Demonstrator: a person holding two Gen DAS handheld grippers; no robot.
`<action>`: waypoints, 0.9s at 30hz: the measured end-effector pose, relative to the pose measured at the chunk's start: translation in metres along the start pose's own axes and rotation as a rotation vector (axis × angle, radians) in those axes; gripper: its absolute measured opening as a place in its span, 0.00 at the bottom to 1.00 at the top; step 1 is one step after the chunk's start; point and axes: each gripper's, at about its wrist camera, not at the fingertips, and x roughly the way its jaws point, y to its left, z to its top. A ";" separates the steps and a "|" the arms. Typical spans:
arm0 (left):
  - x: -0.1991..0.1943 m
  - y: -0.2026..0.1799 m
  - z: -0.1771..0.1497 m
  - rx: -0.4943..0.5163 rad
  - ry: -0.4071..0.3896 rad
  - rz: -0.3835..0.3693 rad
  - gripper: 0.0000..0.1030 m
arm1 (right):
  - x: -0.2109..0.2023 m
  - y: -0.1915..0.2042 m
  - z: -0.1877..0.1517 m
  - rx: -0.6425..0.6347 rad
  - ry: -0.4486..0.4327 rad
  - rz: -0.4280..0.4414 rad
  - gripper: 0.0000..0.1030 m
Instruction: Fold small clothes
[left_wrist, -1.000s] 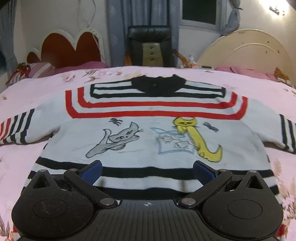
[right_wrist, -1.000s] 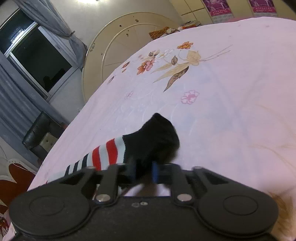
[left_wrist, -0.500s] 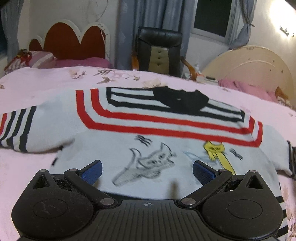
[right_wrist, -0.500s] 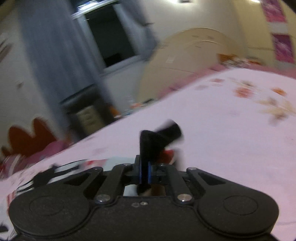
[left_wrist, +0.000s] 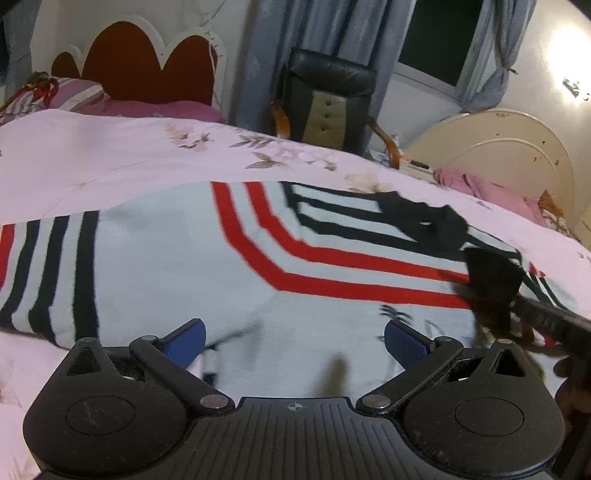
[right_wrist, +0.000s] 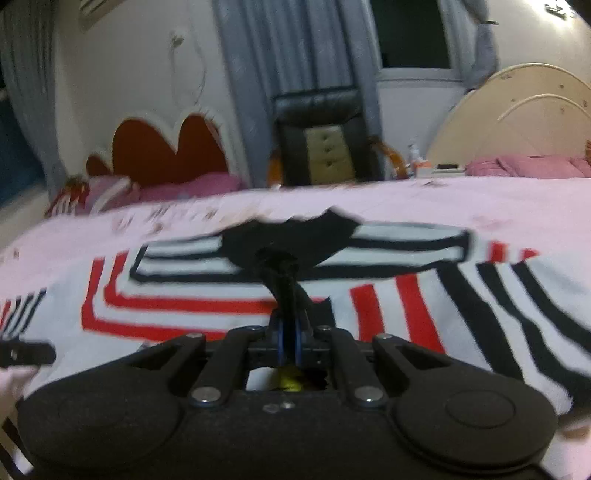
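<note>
In the left wrist view the left tool (left_wrist: 295, 341) hangs with its blue pads spread wide and nothing between them, low over the near part of a small striped sweater (left_wrist: 229, 266) that lies flat on the pink bed (left_wrist: 110, 158). The sweater's left sleeve (left_wrist: 48, 266) stretches out toward the left edge of the picture, not yet folded in. At the right, the right tool (left_wrist: 495, 295) comes in pinching the black cuff (left_wrist: 493, 275) of the other sleeve, held over the red chest stripes near the black collar (left_wrist: 424, 218). In the right wrist view that tool (right_wrist: 288, 332) has its pads pressed together on the dark cuff (right_wrist: 282, 275), and the striped right sleeve (right_wrist: 498, 306) trails from it across the sweater's right side, so I judge the first sleeve fold is about halfway over and not yet laid down. Left to do, by my reading: set this sleeve flat, bring the left sleeve in, then fold the body. The bed offers plenty of bare sheet beyond the collar and to the left; the chair (right_wrist: 321, 136) and headboard (right_wrist: 166, 147) stand well behind, clear of the work. The two tools are near each other at the sweater's right half, the one tight spot.
</note>
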 end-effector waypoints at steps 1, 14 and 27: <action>0.003 0.004 0.001 -0.006 0.002 -0.003 0.99 | 0.003 0.009 -0.002 -0.014 0.006 0.003 0.07; 0.058 -0.041 0.013 -0.167 0.113 -0.391 0.76 | -0.057 -0.006 -0.021 0.078 -0.063 -0.083 0.39; 0.098 -0.108 0.019 -0.030 0.141 -0.356 0.05 | -0.135 -0.129 -0.063 0.678 -0.138 -0.078 0.45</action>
